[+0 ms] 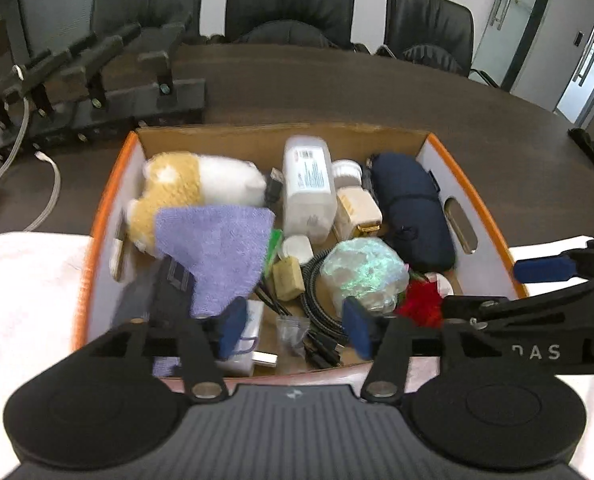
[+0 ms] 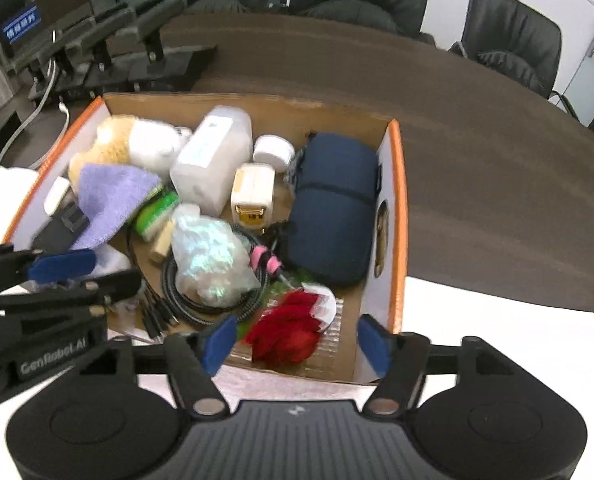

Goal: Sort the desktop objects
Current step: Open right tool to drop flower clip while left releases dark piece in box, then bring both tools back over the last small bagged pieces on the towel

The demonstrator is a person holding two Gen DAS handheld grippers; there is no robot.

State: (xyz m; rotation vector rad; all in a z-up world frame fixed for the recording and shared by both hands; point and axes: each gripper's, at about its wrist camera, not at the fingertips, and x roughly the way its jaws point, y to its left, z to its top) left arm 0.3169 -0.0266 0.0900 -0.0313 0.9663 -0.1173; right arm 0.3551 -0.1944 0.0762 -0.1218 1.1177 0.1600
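**Left wrist view: box contents and grip points**

Left wrist view, frame centre: the cardboard box [image 1: 109, 200] holds all the objects. The navy pouch [image 1: 411, 208], centre right, looks soft; grip mid-body. The plush toy [image 1: 193, 184], upper left, is light and compressible. The white bottle [image 1: 307, 184] looks rigid and possibly slippery; grip its flat sides. The purple cloth [image 1: 217, 248] is limp; pinch a fold. The left gripper [image 1: 295, 330] and right gripper [image 2: 297, 344] hang over the box's near edge, jaws spread wide, holding nothing.

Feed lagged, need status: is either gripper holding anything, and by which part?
Nothing is held. The left gripper and right gripper are both open, hovering empty above the cardboard box.
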